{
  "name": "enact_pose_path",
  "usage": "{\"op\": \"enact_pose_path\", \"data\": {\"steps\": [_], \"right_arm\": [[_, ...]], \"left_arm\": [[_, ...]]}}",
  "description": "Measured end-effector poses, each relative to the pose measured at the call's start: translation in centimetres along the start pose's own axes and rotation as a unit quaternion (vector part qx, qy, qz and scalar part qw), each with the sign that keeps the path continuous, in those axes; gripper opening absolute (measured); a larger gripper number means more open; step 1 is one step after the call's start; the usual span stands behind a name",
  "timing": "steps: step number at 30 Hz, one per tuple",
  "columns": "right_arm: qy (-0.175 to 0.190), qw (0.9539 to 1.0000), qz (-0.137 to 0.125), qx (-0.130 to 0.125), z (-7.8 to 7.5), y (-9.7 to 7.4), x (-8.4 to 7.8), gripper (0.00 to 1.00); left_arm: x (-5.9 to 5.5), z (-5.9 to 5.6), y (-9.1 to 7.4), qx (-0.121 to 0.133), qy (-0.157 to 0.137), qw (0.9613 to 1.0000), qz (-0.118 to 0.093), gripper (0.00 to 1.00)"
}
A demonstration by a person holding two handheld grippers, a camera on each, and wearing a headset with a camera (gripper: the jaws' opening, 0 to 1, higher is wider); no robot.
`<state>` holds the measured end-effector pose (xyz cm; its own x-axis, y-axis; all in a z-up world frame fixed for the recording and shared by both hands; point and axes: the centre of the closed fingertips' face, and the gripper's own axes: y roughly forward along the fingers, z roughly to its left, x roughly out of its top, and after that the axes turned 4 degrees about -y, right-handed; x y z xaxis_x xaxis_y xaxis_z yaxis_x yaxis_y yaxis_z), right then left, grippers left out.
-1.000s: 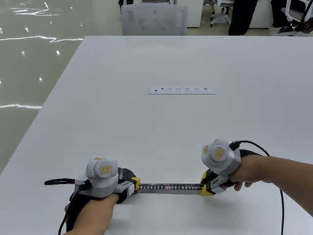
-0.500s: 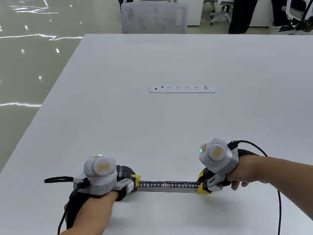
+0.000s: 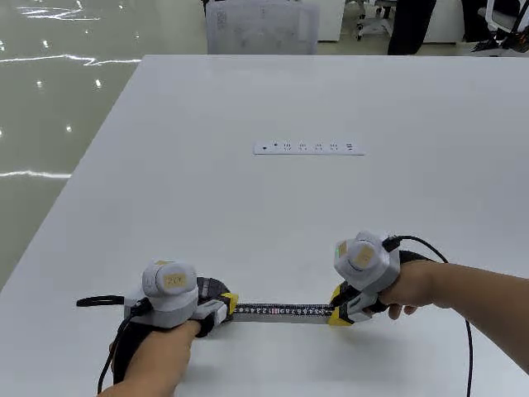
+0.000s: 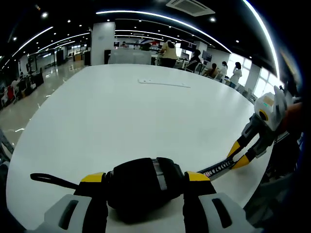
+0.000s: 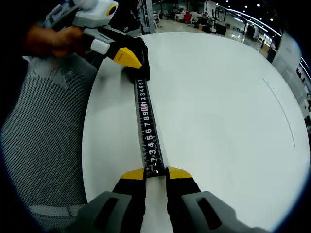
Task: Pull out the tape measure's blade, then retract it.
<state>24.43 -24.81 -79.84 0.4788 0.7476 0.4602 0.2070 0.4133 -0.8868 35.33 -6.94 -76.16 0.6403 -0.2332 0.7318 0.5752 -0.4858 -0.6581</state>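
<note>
Two yellow-tipped jaws of the left gripper [image 4: 146, 177] are closed on either side of the black tape measure case [image 4: 141, 189], which sits squarely between them, low over the white table [image 4: 121, 121]. A black wrist strap [image 4: 48, 179] trails from the case on the side facing away from the other gripper and lies on the tabletop. From the opposite side of the case the blade [image 4: 217, 168] runs out to the right gripper [image 4: 240, 154]. In the right gripper view, the right gripper [image 5: 155, 173] has its jaws pinched shut on the blade's tip end. The blade [image 5: 147, 126] stretches straight ahead of them, printed face up, dark with pale numerals and a red mark partway along. It ends at the case [image 5: 142, 68] gripped by the left gripper [image 5: 127, 57]. It lies flat and low, but whether it touches the table cannot be told. In the head view the blade [image 3: 281, 311] spans the gap between the left gripper [image 3: 225, 304] and the right gripper [image 3: 337, 316]. A black cable [image 3: 430, 244] leaves the right gripper's body and runs back along the person's forearm. Ahead of both grippers and well apart from them, a white power strip [image 3: 307, 148] lies flat on the table.
</note>
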Motion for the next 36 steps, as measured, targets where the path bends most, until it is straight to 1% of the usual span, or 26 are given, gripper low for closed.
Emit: {"op": "enact_pose_path", "data": {"steps": [5,11,18,20,27,33,36], "right_arm": [[-0.002,1.0,0.0,0.0,0.0,0.1,0.2,0.14],[0.002,1.0,-0.008,-0.002,0.1,0.3,0.6,0.14],[-0.002,1.0,-0.009,-0.001,0.1,0.5,1.0,0.14],[0.003,0.9999,-0.014,-0.004,0.1,0.6,1.2,0.14],[-0.011,0.9998,-0.017,-0.006,0.3,1.0,2.0,0.14],[-0.009,0.9998,-0.019,-0.006,0.3,1.1,2.3,0.13],[-0.002,0.9998,-0.021,-0.004,0.3,1.2,2.5,0.13]], "left_arm": [[0.0,0.0,0.0,-0.001,0.001,1.0,0.0,0.59],[-0.1,-0.1,-0.1,-0.001,0.001,1.0,0.0,0.59],[-0.1,-0.1,0.0,-0.003,0.001,1.0,0.001,0.59],[-0.1,-0.1,-0.1,-0.003,0.001,1.0,0.001,0.59],[-0.1,-0.1,-0.1,-0.003,0.002,1.0,0.0,0.59],[-0.1,-0.1,-0.1,-0.003,0.002,1.0,0.001,0.59],[-0.1,-0.1,-0.1,-0.003,0.001,1.0,0.001,0.59]]}}
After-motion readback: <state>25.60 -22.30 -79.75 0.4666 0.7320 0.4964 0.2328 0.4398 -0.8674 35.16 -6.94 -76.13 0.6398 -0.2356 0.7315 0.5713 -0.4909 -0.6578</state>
